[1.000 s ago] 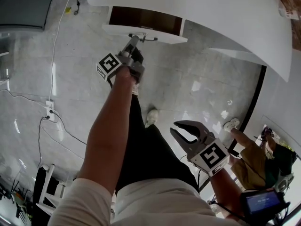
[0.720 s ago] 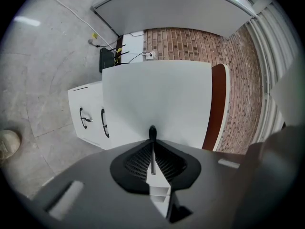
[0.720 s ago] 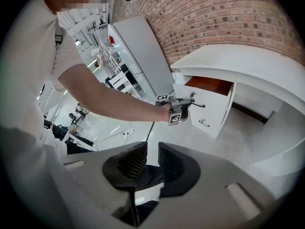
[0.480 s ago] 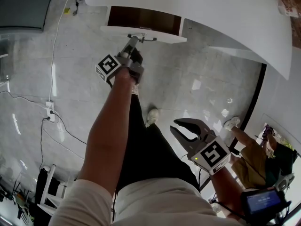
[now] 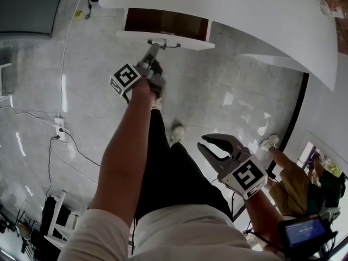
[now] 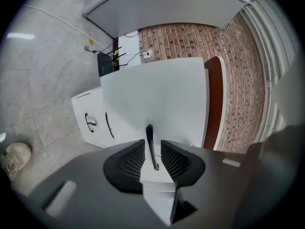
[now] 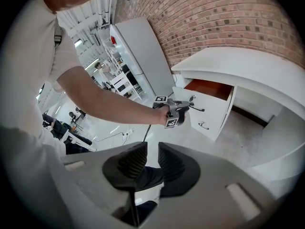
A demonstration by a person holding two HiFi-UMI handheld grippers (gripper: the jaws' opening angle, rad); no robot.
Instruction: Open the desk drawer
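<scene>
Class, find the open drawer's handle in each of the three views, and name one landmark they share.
Head view: handle top centre, on the drawer front.
Left gripper view: low centre, between the left gripper's jaws, which have just been opening; neither pad touches it.
Right gripper view: right of centre.
Shared landmark: the drawer's brown inside.

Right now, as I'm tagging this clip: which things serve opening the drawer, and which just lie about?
Job: drawer; its handle; left gripper, whose fingers have just been opening, with the handle between them, unpressed.
Lying about: floor cable; power strip; right gripper, open, empty.
</scene>
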